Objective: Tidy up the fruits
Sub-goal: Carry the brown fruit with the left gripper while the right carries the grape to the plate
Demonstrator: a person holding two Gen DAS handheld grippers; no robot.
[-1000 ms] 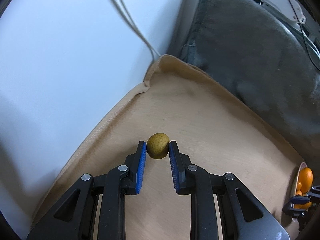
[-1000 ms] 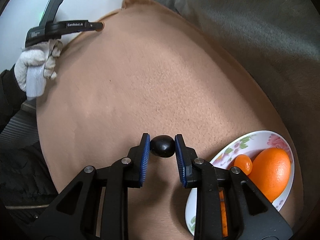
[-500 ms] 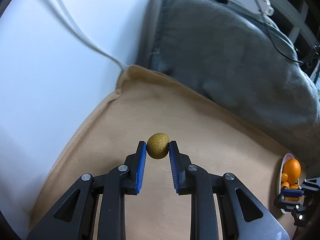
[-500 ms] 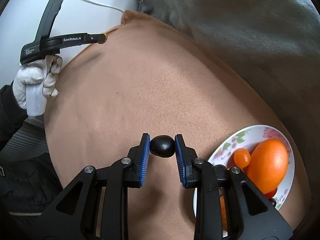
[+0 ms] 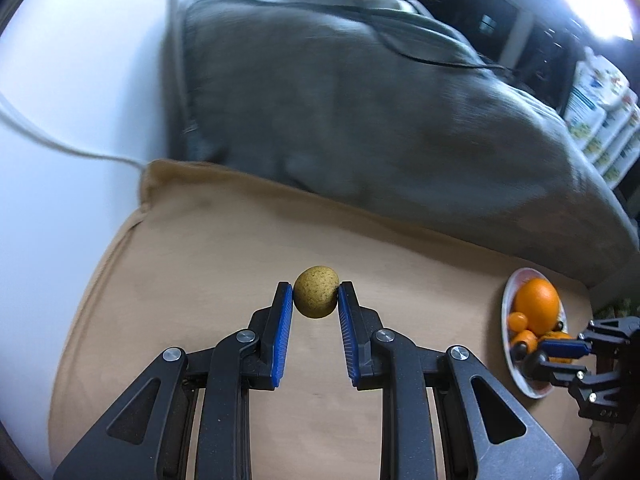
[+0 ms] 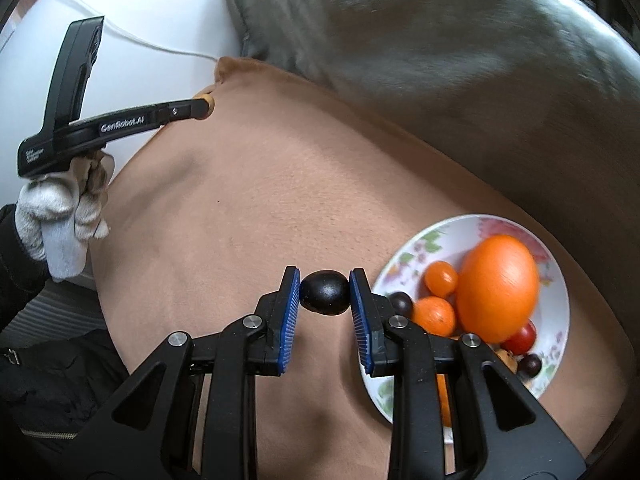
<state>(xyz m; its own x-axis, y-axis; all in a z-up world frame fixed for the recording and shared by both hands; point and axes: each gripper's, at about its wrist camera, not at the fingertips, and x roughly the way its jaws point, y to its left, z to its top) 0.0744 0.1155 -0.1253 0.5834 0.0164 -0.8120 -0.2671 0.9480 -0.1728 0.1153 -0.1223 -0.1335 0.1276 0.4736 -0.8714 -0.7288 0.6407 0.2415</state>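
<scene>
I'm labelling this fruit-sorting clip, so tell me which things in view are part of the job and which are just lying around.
Part of the job:
left gripper
speckled yellow fruit
right gripper
black fruit
flowered plate
large orange

Lying about:
grey cushion
white cable

Both tools are black plastic frames with triangular cut-outs, silver screw heads at the joints, and ribbed blue pads lining the inner faces of the fingers. The left tool carries white lettering along its side arm in the right wrist view. The left hand wears a white knit glove and a black sleeve.
</scene>
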